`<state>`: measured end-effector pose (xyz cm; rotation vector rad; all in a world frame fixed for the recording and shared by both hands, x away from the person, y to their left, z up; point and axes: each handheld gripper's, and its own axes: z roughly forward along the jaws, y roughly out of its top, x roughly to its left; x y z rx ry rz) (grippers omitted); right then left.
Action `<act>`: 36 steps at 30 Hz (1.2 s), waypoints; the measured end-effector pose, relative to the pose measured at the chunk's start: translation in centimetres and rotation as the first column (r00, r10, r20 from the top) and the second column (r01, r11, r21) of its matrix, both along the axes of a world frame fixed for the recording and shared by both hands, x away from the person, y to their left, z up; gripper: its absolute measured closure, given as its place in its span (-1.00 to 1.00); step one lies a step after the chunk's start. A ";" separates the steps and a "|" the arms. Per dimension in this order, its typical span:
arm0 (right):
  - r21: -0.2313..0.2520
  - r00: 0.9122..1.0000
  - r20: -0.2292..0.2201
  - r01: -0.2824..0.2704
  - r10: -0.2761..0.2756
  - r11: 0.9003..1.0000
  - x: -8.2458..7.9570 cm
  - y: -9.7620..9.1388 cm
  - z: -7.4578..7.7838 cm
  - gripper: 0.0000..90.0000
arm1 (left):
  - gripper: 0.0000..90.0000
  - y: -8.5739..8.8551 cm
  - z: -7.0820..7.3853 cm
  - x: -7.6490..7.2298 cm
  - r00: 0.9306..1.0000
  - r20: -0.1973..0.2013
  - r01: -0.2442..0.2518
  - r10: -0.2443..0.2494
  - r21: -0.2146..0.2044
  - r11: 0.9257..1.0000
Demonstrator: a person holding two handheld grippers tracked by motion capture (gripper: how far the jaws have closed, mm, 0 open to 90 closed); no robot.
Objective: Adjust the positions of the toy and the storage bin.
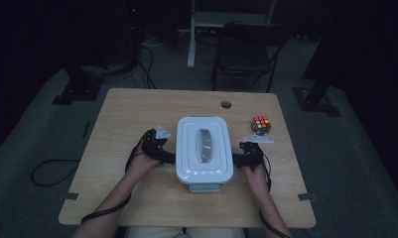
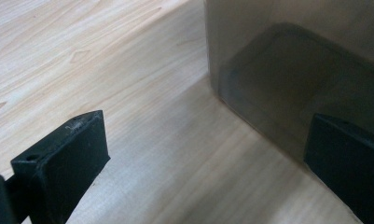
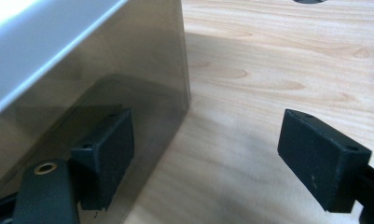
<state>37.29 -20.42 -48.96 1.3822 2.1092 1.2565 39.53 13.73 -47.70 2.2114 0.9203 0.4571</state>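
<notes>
Here the white-lidded, smoky-walled bin (image 1: 204,148) sits between both grippers' parted, empty jaws.

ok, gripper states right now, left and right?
Left gripper: open, nothing between the jaws; one jaw is close by the side of the box.
Right gripper: open, holding nothing; one jaw is close by the box's other side.
</notes>
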 end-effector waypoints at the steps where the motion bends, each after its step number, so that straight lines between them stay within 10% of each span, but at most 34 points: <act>1: 0.000 1.000 0.005 -0.002 0.002 1.000 -0.6 -0.1 0.0 -0.59 | -0.99 0.0 0.0 -0.2 1.000 0.002 0.004 -0.005 0.003 1.000; 15: 0.033 1.000 0.004 -0.004 0.004 0.999 -3.3 -0.6 -0.1 -0.59 | -0.99 -0.2 -0.1 -2.6 1.000 0.005 0.031 -0.031 -0.001 1.000; 20: 0.043 1.000 -0.001 -0.011 0.011 0.999 -3.5 -0.9 -0.5 -0.60 | -0.99 0.4 -0.7 -3.0 0.999 -0.026 0.040 -0.041 -0.061 0.997; 36: -0.012 0.995 0.032 0.096 -0.096 0.995 0.3 -3.8 -0.7 -0.70 | -0.99 3.2 -2.2 -3.4 0.992 -0.022 0.119 -0.121 -0.080 0.990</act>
